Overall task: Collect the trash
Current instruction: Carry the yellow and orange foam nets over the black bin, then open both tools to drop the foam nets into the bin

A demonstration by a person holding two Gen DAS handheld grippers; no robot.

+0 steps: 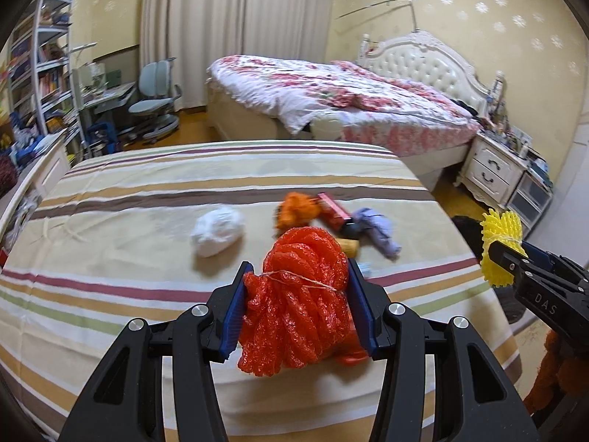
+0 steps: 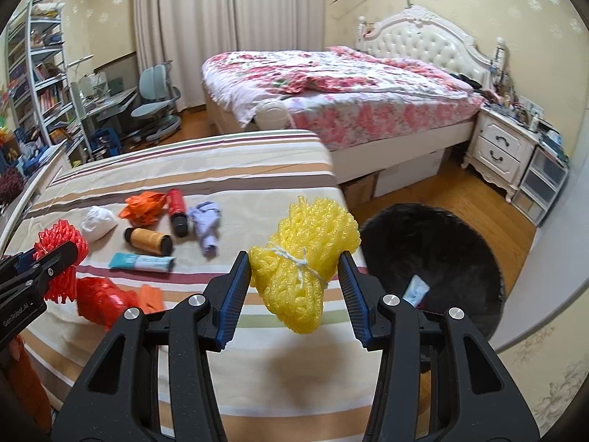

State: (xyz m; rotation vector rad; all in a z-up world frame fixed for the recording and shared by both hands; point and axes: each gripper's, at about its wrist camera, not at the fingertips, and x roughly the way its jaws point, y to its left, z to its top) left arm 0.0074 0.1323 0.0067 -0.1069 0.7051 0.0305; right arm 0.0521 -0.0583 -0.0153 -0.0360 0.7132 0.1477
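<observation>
A home bedroom: floral-quilted bed (image 2: 331, 81) with tufted headboard (image 2: 427, 42), nightstand (image 2: 502, 151), curtains (image 2: 206, 29) (desk chair (image 2: 156, 107) too).

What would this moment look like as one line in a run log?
left gripper: holds red foam net | right gripper: holds yellow foam net | black bin: beside striped bed | more trash on bed

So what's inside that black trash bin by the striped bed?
Inside the black trash bin, one white-and-blue wrapper shows. The right gripper hides the bin's near part, so anything else there can't be seen.
</observation>
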